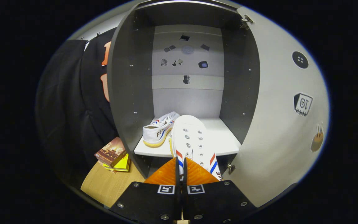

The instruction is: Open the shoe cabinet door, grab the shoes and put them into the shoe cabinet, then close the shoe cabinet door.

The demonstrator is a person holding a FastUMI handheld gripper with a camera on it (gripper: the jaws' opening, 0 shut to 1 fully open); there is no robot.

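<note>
Your hand-held gripper (181, 166) is pinched narrow on a white shoe (191, 140), both fingers (166, 174) pressing on the heel end with only a thin strip of the shoe showing between them. The shoe runs straight ahead of the fingers, toe pointing into the cabinet (129, 77), eyelets up, red and blue stripes on each side near the fingers. Its toe reaches over the front edge of the white shelf (225, 140); whether the sole touches the shelf you cannot tell from here.

Second shoe (160, 129) already lies on that shelf, just left of the held one and beyond the fingers, angled with its heel toward the cabinet's left wall. The two shoes are close, perhaps touching near the toe.

The door (278, 118) stands swung open on the right, hinges visible at top and bottom, small stickers on its inner face. More stickers dot the cabinet's back panel (187, 62).

Left of the cabinet, on the wooden worktop (104, 186), sits a small stack of books (113, 154), well apart from your fingers.
</note>
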